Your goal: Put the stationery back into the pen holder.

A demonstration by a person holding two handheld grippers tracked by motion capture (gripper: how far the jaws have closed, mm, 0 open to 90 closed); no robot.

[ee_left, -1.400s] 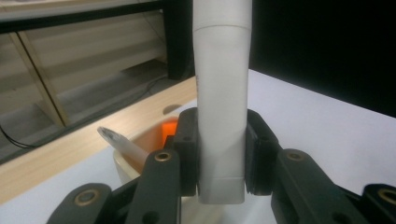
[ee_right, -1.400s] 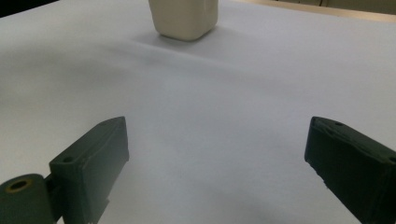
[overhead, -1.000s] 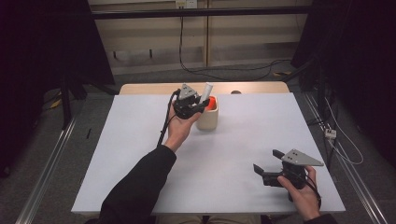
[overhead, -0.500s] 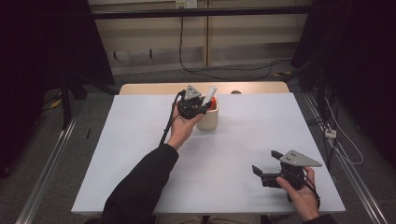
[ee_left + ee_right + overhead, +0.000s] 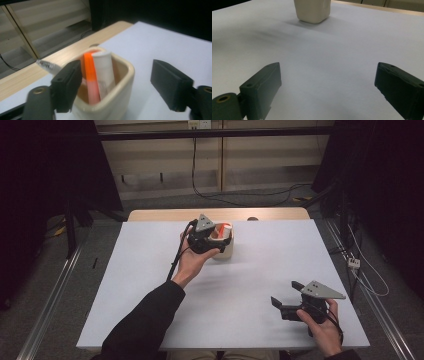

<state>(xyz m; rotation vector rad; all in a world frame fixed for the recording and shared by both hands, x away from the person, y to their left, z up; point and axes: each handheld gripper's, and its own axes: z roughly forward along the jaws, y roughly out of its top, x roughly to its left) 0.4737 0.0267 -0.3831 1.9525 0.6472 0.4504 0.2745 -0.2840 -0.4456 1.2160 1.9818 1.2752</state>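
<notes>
A cream cup (image 5: 226, 252) stands at the far middle of the white table (image 5: 270, 255). In the left gripper view the cup (image 5: 124, 79) holds an orange stick (image 5: 90, 75) and a white tube (image 5: 103, 72), both upright. A silvery crimped tube end (image 5: 46, 65) pokes out behind one jaw. My left gripper (image 5: 214, 240) hovers at the cup's rim; its jaws have just been opening and now stand apart on either side of the cup, gripper (image 5: 117, 85) pressing on nothing. My right gripper (image 5: 286, 293) rests open near the front right, gripper (image 5: 327, 87) facing the distant cup (image 5: 313, 10).
A wooden strip (image 5: 150, 215) runs along the table's far edge, with a small dark spot (image 5: 252, 218) on it. Cables hang on the floor beyond. Metal rails flank both sides of the table.
The white tube that stood up in my left gripper has gone down into the cup. The left jaws have opened and let it go. The right gripper has stayed put.
</notes>
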